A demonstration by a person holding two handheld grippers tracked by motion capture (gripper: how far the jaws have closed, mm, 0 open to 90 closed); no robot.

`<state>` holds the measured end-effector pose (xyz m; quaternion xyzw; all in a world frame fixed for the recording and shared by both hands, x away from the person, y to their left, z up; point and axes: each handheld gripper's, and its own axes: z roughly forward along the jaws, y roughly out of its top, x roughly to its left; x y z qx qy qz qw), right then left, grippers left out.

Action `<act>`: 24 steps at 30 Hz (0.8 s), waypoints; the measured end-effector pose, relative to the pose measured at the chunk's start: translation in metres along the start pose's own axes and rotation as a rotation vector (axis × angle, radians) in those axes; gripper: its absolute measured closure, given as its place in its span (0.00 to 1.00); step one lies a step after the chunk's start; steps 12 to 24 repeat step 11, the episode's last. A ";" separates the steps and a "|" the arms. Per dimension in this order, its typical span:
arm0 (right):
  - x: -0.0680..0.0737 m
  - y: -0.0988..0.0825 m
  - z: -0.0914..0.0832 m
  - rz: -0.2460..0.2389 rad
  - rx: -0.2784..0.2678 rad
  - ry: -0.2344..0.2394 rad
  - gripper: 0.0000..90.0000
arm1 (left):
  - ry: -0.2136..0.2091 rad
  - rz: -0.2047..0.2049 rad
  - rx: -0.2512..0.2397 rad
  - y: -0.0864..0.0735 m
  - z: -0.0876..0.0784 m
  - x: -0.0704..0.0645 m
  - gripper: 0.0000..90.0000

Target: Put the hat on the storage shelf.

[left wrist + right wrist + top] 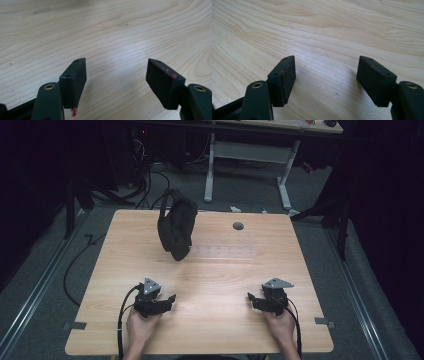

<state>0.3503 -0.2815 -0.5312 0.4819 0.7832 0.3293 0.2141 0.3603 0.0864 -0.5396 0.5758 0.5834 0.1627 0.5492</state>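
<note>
Left claw (pixel 170 301) and right claw (pixel 253 299), both mine: two-jaw black grippers, jaws spread wide and empty, nothing but bare wood grain between the pads in each gripper view. Item in question: one dark, limp fabric bag with a loop handle (pixel 176 224), standing slumped at the far left-centre of the light wooden table (pixel 225 270), well apart from both claws. Risk: soft cloth may fold or tip if I pinch only a loose edge; hands rest low at the near edge, jaws angled inward toward each other.
</note>
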 end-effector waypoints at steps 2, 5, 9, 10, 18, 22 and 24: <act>0.000 0.000 0.000 0.001 0.000 0.000 0.35 | 0.004 0.039 -0.016 -0.006 0.002 0.000 0.35; 0.000 0.000 0.000 0.001 0.000 0.000 0.35 | 0.018 0.062 -0.015 -0.008 0.002 -0.002 0.34; 0.000 0.000 0.000 -0.001 0.000 0.000 0.35 | 0.017 0.060 -0.013 -0.008 0.002 -0.002 0.33; 0.000 0.000 0.000 0.000 0.000 -0.001 0.35 | 0.016 0.059 -0.013 -0.008 0.002 -0.002 0.32; 0.000 0.000 0.000 -0.002 -0.001 -0.001 0.35 | 0.015 0.058 -0.011 -0.009 0.002 -0.002 0.32; 0.000 0.000 0.000 -0.002 -0.001 -0.001 0.35 | 0.015 0.058 -0.011 -0.009 0.002 -0.002 0.32; 0.000 0.000 0.000 -0.002 -0.001 -0.001 0.35 | 0.015 0.058 -0.011 -0.009 0.002 -0.002 0.32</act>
